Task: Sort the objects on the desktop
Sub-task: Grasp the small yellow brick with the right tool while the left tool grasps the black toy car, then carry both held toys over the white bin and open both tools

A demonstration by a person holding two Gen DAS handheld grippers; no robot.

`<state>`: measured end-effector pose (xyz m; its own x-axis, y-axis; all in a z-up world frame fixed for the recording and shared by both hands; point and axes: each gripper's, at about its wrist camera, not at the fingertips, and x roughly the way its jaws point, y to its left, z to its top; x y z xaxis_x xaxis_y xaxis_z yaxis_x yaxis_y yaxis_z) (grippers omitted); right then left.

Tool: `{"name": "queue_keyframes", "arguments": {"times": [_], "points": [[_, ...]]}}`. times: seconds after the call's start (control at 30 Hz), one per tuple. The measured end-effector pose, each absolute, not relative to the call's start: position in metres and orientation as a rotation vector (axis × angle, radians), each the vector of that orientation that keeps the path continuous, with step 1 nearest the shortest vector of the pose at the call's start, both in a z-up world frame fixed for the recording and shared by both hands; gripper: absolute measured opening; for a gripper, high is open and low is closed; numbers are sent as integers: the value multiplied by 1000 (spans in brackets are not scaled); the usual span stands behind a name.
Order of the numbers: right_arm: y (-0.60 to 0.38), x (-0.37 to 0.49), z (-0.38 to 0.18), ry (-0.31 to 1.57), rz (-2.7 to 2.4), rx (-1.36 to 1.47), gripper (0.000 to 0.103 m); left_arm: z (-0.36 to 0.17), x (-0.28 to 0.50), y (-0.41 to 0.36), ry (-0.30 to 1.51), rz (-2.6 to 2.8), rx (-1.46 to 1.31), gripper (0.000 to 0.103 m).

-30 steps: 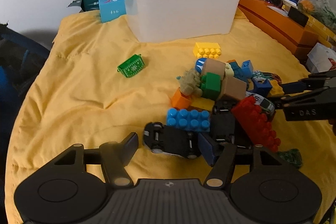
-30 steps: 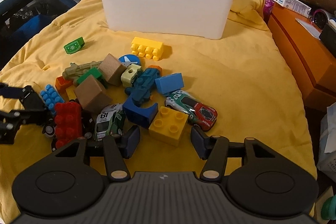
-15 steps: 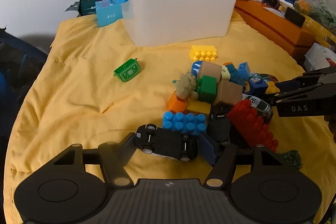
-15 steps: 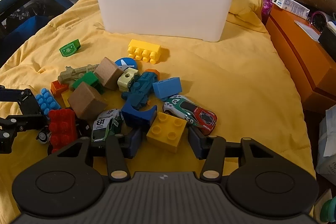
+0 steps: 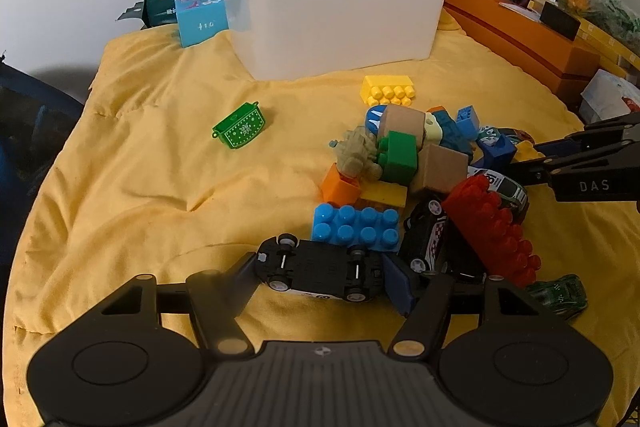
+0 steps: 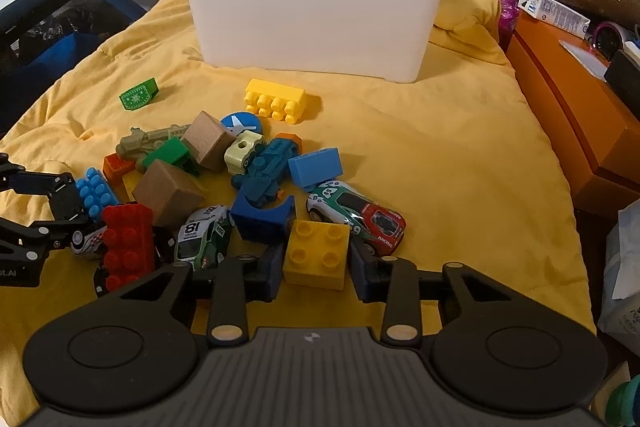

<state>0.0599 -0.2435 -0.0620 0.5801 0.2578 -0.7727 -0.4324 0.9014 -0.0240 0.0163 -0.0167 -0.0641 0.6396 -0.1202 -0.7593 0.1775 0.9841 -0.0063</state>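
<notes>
A pile of toy bricks, wooden cubes and toy cars lies on the yellow cloth (image 5: 160,167) in front of a white plastic bin (image 5: 336,11). My left gripper (image 5: 322,273) stands open, its fingers flanking an upturned black toy car (image 5: 320,269) beside a light blue brick (image 5: 356,227) and a red brick (image 5: 492,227). My right gripper (image 6: 316,275) is shut on a yellow square brick (image 6: 316,251) that rests on the cloth, near a green-and-red race car (image 6: 356,215) and a dark blue arch block (image 6: 262,217).
A green trinket (image 5: 240,127) and a long yellow brick (image 5: 388,89) lie apart from the pile. Orange boxes (image 6: 580,131) line the right edge, and bags and packets crowd behind the bin. A dark chair (image 6: 44,39) stands at the left.
My right gripper's fingers have drawn in against the yellow square brick. The left gripper has crept forward so the black car sits between its fingers.
</notes>
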Motion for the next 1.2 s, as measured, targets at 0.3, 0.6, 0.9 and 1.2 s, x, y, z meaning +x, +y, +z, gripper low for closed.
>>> {"name": "queue_keyframes", "arguments": {"times": [0.3, 0.6, 0.9, 1.2], "points": [[-247, 53, -53, 812, 414, -215, 38, -58, 12, -12, 834, -188, 61, 69], [-257, 54, -17, 725, 411, -156, 38, -9, 17, -2, 729, -148, 42, 68], [-258, 96, 41, 609, 403, -98, 38, 57, 70, 4, 640, -99, -50, 68], [-241, 166, 82, 580, 455, -113, 38, 96, 151, -5, 623, -103, -55, 68]]}}
